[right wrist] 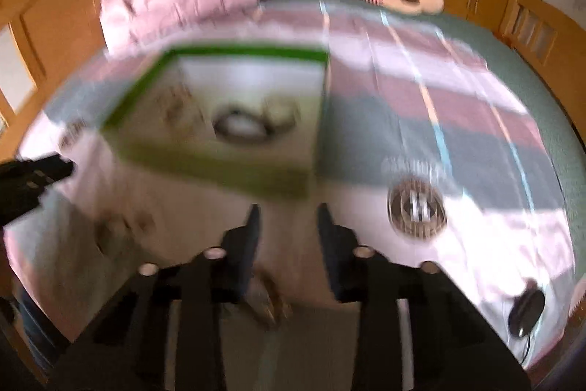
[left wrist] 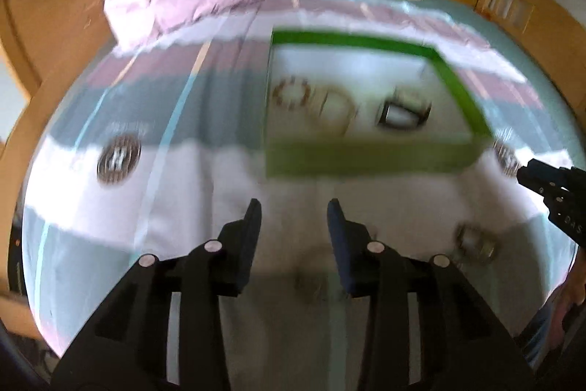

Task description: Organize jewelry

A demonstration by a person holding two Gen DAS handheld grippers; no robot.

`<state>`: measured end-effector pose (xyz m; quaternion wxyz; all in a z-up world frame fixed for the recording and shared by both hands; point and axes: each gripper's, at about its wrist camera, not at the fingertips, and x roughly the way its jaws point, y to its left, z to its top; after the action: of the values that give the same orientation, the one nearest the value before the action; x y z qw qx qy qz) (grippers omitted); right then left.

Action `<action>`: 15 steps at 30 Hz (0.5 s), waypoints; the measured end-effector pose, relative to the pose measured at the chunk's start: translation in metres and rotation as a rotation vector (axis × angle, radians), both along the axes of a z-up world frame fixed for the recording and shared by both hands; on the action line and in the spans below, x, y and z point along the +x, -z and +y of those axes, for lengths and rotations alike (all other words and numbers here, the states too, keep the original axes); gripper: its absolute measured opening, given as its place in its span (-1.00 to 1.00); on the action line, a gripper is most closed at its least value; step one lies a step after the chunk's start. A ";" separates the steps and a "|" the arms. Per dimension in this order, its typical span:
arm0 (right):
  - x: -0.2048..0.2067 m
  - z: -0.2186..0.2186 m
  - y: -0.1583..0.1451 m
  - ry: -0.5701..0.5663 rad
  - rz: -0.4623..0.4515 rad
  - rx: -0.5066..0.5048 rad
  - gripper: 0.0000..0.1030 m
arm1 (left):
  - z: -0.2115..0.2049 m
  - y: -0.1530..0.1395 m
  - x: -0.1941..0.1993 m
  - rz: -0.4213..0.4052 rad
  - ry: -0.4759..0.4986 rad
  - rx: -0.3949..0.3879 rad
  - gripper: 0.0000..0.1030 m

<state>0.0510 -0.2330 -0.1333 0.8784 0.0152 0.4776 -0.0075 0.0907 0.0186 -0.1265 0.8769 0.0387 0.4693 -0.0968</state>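
I see three bracelets already inside the green box (left wrist: pixel 366 160); one bracelet (left wrist: pixel 476 242) still lies on the bedspread just outside it. My left gripper (left wrist: pixel 294 207) and right gripper (right wrist: pixel 288 209) hang spread, empty.

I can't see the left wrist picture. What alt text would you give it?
Blurred fisheye view down the left gripper, its jaws apart and empty above a striped bedspread. Ahead lies a green-rimmed box holding several bracelets; more jewelry lies loose on the bed, and the right gripper enters at the right edge.
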 end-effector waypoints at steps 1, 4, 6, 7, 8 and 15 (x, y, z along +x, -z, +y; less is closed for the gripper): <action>-0.001 -0.003 0.010 0.017 0.027 0.012 -0.55 | 0.003 0.006 -0.004 0.018 -0.002 -0.009 -0.28; -0.007 -0.006 0.031 0.040 0.076 0.038 -0.55 | 0.010 0.021 -0.014 0.055 -0.020 -0.019 -0.28; -0.010 -0.005 0.040 0.039 0.098 0.056 -0.55 | 0.015 0.029 -0.016 0.076 -0.037 -0.010 -0.28; -0.010 -0.004 0.042 0.036 0.105 0.062 -0.55 | 0.016 0.031 -0.016 0.083 -0.045 -0.007 -0.28; -0.011 -0.002 0.043 0.033 0.111 0.065 -0.55 | 0.018 0.032 -0.017 0.086 -0.052 -0.005 -0.28; -0.011 0.027 0.033 -0.071 0.096 0.131 -0.55 | 0.019 0.031 -0.020 0.084 -0.054 -0.009 -0.28</action>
<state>0.0401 -0.2061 -0.1668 0.8512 0.0553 0.5191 0.0545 0.0708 0.0376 -0.1573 0.8589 0.0182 0.5060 -0.0768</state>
